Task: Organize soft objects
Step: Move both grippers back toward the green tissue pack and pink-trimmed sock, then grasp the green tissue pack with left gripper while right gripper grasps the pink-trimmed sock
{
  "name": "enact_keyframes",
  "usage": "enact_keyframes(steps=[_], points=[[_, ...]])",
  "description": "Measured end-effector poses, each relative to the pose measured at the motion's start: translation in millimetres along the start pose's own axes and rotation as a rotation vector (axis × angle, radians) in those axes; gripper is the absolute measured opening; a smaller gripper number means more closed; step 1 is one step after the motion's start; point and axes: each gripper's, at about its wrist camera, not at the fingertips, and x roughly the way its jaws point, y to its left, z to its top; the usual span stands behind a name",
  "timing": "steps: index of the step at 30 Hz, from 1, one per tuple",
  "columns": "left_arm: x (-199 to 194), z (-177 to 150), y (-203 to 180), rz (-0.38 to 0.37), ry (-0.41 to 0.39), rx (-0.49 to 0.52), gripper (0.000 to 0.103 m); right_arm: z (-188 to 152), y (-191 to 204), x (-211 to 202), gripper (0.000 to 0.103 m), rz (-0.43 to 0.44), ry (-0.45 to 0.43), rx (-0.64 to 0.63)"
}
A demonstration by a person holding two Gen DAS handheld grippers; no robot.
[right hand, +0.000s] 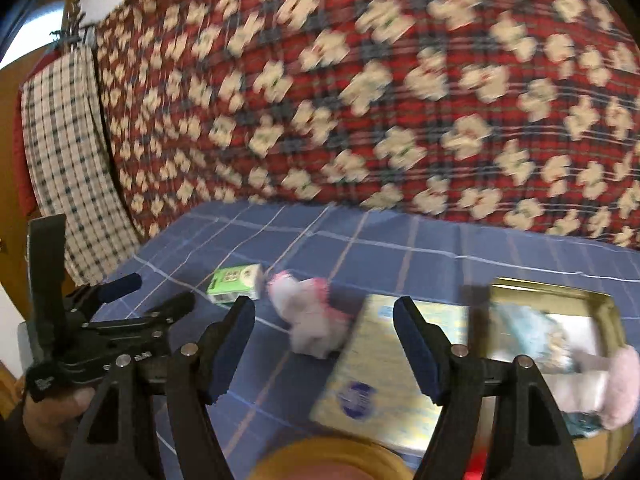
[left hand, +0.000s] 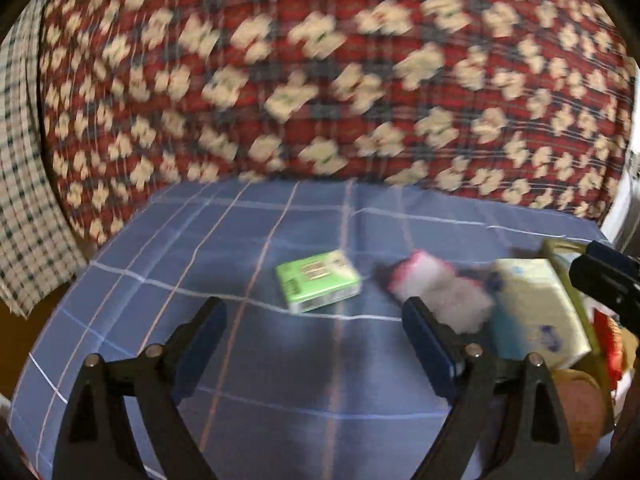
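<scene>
Both tools [left hand: 314,320] [right hand: 324,320] gape, empty.

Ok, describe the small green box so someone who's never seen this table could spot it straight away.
Find the blue checked tablecloth in front of the red patterned blanket. Near its middle lies the small green box, left of a pink and white plush toy. It is the only green, hard-edged thing there.

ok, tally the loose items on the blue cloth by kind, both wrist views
Green box: 1
Pink-and-white plush toy: 1
Pale tissue pack: 1
Gold tin, with soft things inside: 1
Total: 4
A tan round thing at the near edge is too cropped to name, so it is not counted.
</scene>
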Motion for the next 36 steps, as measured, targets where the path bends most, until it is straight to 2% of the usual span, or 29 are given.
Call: enact_keyframes(steps=[3,6,9,12,18,22,25,27,28,30,33,36], points=[[20.5,1.4,13.8,-0.003,0.042,-0.023,0.091,8.6,19.3,29.6,0.074,-0.018,0.085,-0.038],[30.5,4.2,16.2,0.008,0.058,-0.012,0.091,16.8,31.9,56.4,0.074,-0.007,0.172,-0.051],[37.4,10.5,17.2,0.003,0.060,-0.002,0.091,23.5,41.9,83.3,0.074,-0.043,0.239,-0.083],[47.1,14.8,21.6,0.025,0.077,-0.006,0.091,24.0,43.2,105.9,0.074,-0.047,0.314,-0.081],[54.2,10.5,39.7,0.018,0.093,-0.055,0.091,24.7,41.4,139.9,0.074,-0.115,0.416,-0.114],[57.4,8.9,42.8,0.013,0.103,-0.066,0.091,16.4,37.5,164.1,0.073,-0.091,0.506,-0.103],[59.3,8.2,42.1,0.006,0.109,-0.066,0.091,16.0,33.6,167.6,0.073,-0.083,0.517,-0.081],[60.4,7.8,39.3,0.002,0.111,-0.060,0.091,16.0,34.9,166.1,0.053,-0.076,0.515,-0.101],[61.2,7.4,37.2,0.000,0.114,-0.054,0.091,15.9,35.3,165.5,0.051,-0.081,0.513,-0.110],[62.1,6.3,33.4,0.001,0.116,-0.044,0.091,17.8,33.9,161.3,0.035,-0.057,0.493,-0.104],[64.5,5.5,29.0,-0.003,0.124,-0.039,0.091,19.3,31.7,158.3,0.032,-0.035,0.470,-0.084],[64.2,6.3,23.8,-0.013,0.117,-0.037,0.091,25.8,28.8,147.1,0.032,-0.031,0.400,-0.062]])
